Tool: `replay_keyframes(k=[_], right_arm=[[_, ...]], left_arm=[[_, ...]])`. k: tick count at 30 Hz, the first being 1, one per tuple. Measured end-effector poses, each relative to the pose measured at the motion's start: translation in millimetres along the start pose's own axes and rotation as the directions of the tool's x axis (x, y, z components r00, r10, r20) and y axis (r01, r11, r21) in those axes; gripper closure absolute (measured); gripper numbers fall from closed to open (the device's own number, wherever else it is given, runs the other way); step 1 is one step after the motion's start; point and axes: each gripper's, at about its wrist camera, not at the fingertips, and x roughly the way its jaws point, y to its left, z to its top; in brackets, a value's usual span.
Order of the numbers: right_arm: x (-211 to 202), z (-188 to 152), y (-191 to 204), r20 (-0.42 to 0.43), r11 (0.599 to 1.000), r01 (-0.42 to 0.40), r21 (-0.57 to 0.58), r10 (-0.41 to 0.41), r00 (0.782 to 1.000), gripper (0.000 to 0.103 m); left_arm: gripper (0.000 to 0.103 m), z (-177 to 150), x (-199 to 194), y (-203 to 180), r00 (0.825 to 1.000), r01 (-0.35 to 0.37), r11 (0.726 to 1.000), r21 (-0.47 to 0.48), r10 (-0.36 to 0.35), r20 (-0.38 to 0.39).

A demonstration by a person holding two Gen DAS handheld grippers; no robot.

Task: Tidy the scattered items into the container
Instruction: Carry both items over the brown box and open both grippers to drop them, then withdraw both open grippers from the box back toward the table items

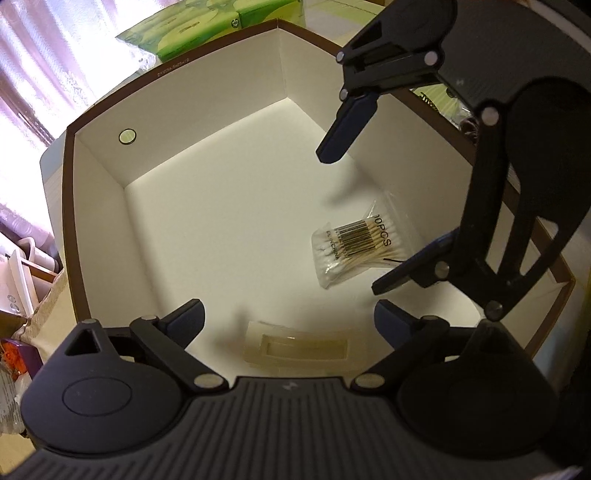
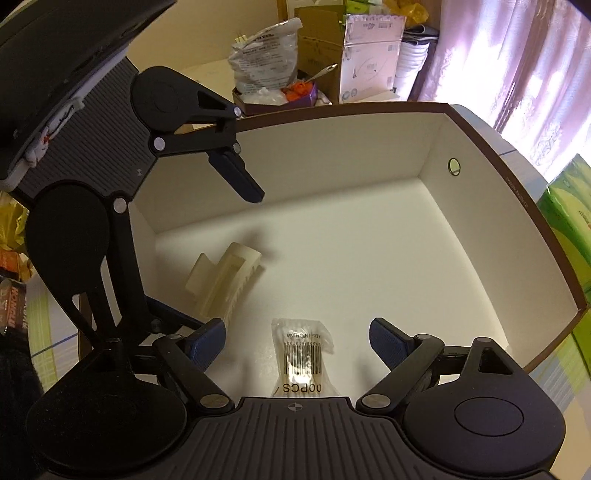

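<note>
A white box with a brown rim [image 1: 207, 122] [image 2: 332, 155] fills both views. On its floor lie a clear packet of cotton swabs [image 1: 354, 247] [image 2: 301, 350] and a cream hair claw clip [image 1: 295, 347] [image 2: 225, 280]. My left gripper [image 1: 290, 317] [image 2: 216, 258] hangs open inside the box above the clip, its pads well clear of it. My right gripper [image 2: 297, 339] [image 1: 356, 221] stands open over the swab packet, which rests on the floor between the spread fingers without being pressed.
Green tissue packs [image 1: 207, 26] [image 2: 569, 221] sit just outside the box wall. Behind the box stand a cardboard carton [image 2: 332, 55], a crumpled plastic bag [image 2: 266, 59] and a small box of odds and ends. Curtains [image 1: 37, 74] hang along one side.
</note>
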Motion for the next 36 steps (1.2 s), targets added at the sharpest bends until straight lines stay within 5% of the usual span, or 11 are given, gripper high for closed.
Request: replay_keyframes(k=[21,36], right_arm=[[-42,-10,18,0.097,1.0,0.021,-0.002,-0.02,0.995,0.012],[-113,-50,42,0.233,1.0,0.013,0.002,-0.013,0.972,0.012]], left_arm=[[0.004,2,-41,-12,0.996,-0.075,0.996,-0.046,0.076,0.034],[0.003,-8,-109,-44,0.978,-0.166,0.968,-0.19,0.186,0.097]])
